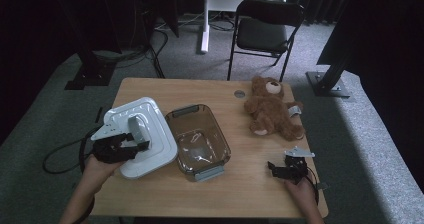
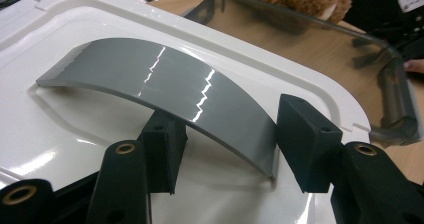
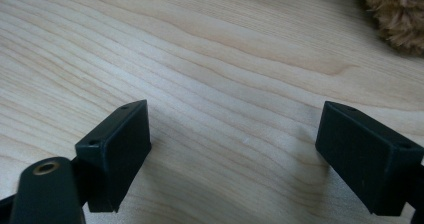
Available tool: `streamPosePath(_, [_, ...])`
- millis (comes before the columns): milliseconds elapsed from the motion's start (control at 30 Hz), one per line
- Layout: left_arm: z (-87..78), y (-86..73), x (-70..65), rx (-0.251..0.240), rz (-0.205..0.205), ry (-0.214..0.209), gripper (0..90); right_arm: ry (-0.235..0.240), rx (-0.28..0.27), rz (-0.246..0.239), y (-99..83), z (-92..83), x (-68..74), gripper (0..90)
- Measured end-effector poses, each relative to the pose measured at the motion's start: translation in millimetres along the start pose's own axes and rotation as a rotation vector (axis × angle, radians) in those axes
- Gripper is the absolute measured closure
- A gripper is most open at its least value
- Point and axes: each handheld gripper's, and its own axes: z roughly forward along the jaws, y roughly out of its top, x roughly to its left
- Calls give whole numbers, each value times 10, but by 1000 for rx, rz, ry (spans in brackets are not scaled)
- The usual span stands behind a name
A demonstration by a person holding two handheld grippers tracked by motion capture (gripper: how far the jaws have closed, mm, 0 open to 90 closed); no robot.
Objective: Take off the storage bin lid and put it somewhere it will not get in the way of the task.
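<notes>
Left gripper view showed the left gripper (image 2: pixel 225 154) clamped across the grey handle (image 2: pixel 165 84) of the white lid (image 2: pixel 75 129), which lay beside the clear box (image 1: pixel 198 141), ready to carry. The right gripper (image 3: pixel 235 159) hung wide over the table (image 3: pixel 200 49).

A: Where's the left claw (image 1: pixel 131 146)?
B: Low at the left, forearm angled in from below, its 2 jaws clamped on either edge of something.
A: And the right claw (image 1: pixel 276 168)?
B: Low at the right, pointing left, jaws spread wide with nothing between them.
</notes>
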Motion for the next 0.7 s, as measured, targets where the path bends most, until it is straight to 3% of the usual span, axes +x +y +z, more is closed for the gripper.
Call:
streamPosePath(333, [-40, -184, 136, 2, -27, 1, 474, -1, 1, 2, 0, 0, 0, 134])
streamPosePath(600, [53, -344, 228, 17, -49, -25, 474, -1, 1, 2, 0, -1, 0, 134])
streamPosePath(700, [133, -412, 256, 18, -55, -57, 474, -1, 1, 2, 0, 0, 0, 134])
